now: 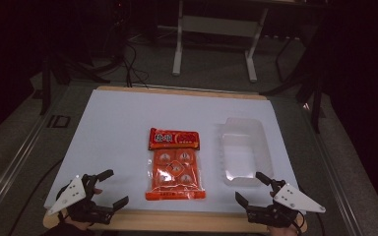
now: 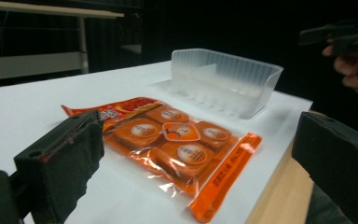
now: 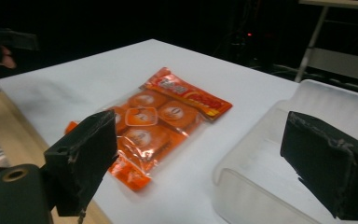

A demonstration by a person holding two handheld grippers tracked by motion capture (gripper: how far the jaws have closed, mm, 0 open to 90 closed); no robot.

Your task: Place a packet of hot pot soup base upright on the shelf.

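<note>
Nearest the camera in the high view, two hand-held tools are seen at the near edge of the table: the left tool by the near left corner and the right tool by the near right corner. Both are held with jaws spread wide and nothing between them; no object is touched by either.

A white sheet is laid over the table, and a strip of pale wood is left bare along the near edge, with another thin strip at the far edge. Dark grey floor is seen around the table, with cables trailing across it on the far left. A light metal frame with two legs stands beyond the far edge, and the rest of the room is lost in darkness.

An orange snack packet lies flat near the middle of the table, closer to the near edge than the far one, between the two tools. Its long axis runs from the near edge toward the far edge. The red printed header is turned to the far edge and the plain sealed strip to the near edge. Round pieces are seen through its clear front.

A clear plastic tray stands just beside the packet, toward the right edge, apart from it, with its long axis likewise running near to far.
</note>
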